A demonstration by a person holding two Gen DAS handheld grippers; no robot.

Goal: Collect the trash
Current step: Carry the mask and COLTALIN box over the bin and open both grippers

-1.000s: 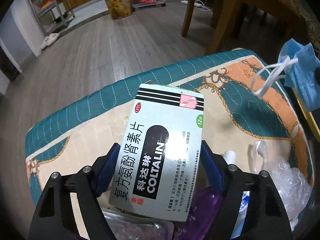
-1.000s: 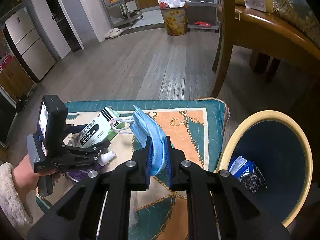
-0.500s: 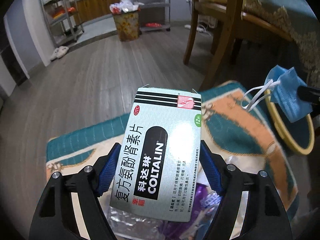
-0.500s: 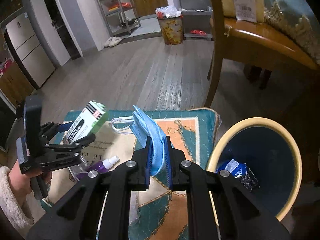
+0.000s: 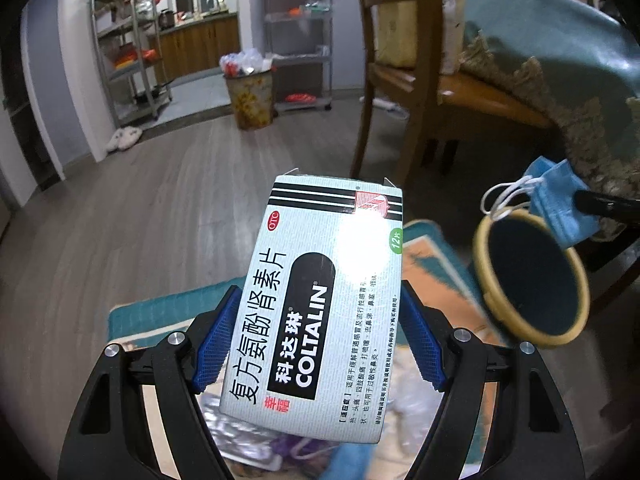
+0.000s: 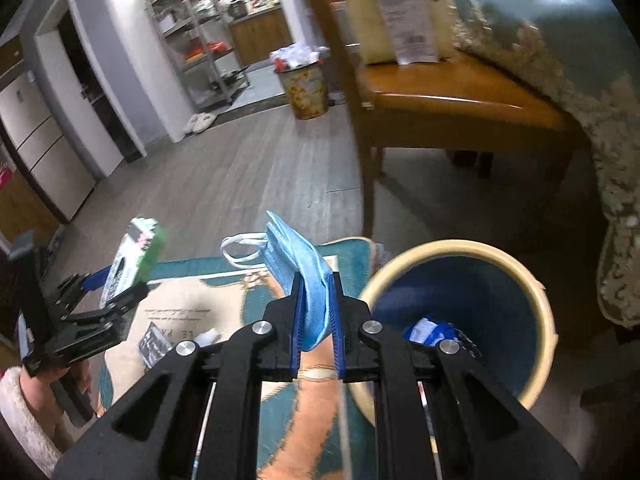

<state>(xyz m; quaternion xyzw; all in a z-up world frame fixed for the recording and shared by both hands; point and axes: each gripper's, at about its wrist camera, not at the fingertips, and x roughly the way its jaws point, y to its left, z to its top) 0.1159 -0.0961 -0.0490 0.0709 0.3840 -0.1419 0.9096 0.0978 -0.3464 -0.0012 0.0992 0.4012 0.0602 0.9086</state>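
Two grips on: left hand-held gripper (image 5: 318,344) clamped wide on medicine box (image 5: 324,300); right hand-held gripper (image 6: 316,316) pinched near-shut on blue face mask (image 6: 298,258), beside bin (image 6: 532,292).

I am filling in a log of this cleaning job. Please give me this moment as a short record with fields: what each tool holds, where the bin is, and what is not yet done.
left tool: shut on the medicine box, lifted above the mat
right tool: shut on the blue face mask, near the bin's rim
bin: yellow rim, blue inside, beside the mat; some trash already in it
mat: small items lie on it, blurred
not yet done: neither the box nor the mask is in the bin
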